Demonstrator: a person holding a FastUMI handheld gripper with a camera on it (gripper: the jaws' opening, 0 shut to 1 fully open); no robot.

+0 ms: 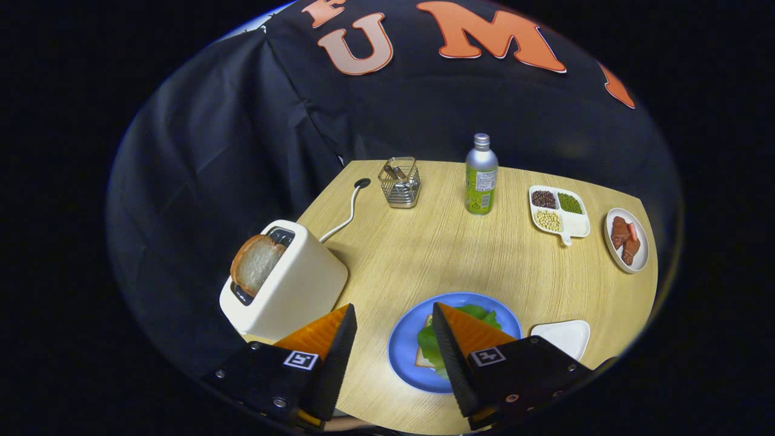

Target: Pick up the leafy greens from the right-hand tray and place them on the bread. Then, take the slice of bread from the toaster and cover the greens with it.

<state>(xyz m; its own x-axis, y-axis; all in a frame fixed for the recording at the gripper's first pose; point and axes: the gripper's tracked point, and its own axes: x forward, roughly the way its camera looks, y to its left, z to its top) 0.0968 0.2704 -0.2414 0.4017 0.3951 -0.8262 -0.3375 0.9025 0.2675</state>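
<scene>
Leafy greens [428,339] lie on a slice of bread [421,359] on the blue plate [402,351], partly hidden behind my right finger. A white toaster [296,284] stands to the left of the plate, with a bread slice [257,264] sticking up out of its slot. My gripper [393,315] hangs open above the table, between the toaster and the plate, with nothing between its fingers. A small white tray [563,336] sits bare to the right of the blue plate.
Farther back on the wooden table [436,254] stand a green bottle [481,175] and a clear holder [401,181]. At the right are a divided white dish of beans [557,209] and a plate of meat [626,239]. The toaster's white cord [348,215] runs back.
</scene>
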